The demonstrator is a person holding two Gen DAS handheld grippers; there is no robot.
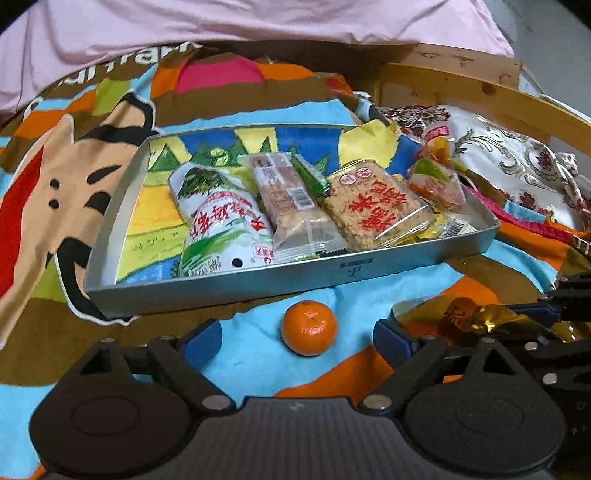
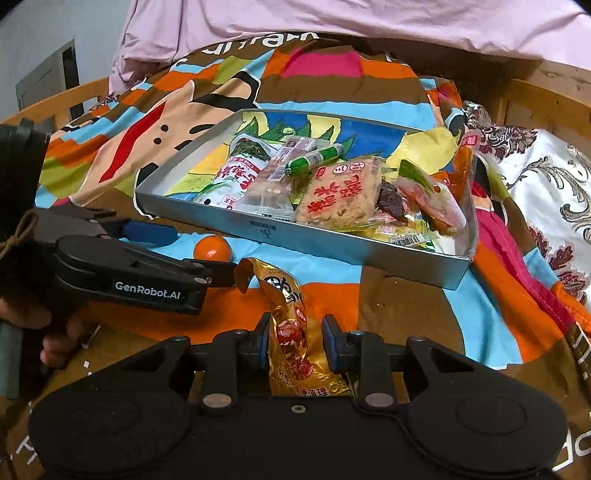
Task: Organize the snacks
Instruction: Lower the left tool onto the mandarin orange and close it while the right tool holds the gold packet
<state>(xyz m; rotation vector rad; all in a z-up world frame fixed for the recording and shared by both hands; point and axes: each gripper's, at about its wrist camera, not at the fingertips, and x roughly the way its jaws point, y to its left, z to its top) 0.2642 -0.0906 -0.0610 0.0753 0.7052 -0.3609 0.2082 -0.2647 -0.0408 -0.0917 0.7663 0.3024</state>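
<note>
nearest our right-hand camera, the right gripper (image 2: 295, 341) is pinched in close on a gold foil snack packet (image 2: 293, 332) — both blue pads press against its crinkled sides, and the packet's top curls up and away ahead of the fingers. we see the same gold packet (image 1: 472, 319) from the left camera, off at the right edge with the right gripper's black fingers around it.

our left gripper (image 1: 297, 338) stands wide apart, its blue-tipped fingers (image 1: 203, 339) spread to either side of a small orange mandarin (image 1: 309, 327). the fruit sits on the cloth between the fingers, and neither pad touches it. from the right camera the left gripper (image 2: 195, 254) reaches in from the left, with the mandarin (image 2: 212, 248) between its two fingers.

beyond the fruit lies a shallow metal tray (image 1: 221, 284) on a colourful printed cloth (image 1: 74, 166). inside the tray, crowded toward its right half, we find a white-and-green bag (image 1: 221, 218), a clear-wrapped bar (image 1: 291, 206), a thin green stick (image 1: 312, 175) and a clear pack of rice cake with red lettering (image 1: 376, 206), with more small packets (image 1: 436, 184) heaped at the right end. the tray's left part shows only its painted bottom.

a pink sheet (image 1: 258, 18) lies behind everything, and a wooden frame (image 1: 461, 85) runs at the right.
</note>
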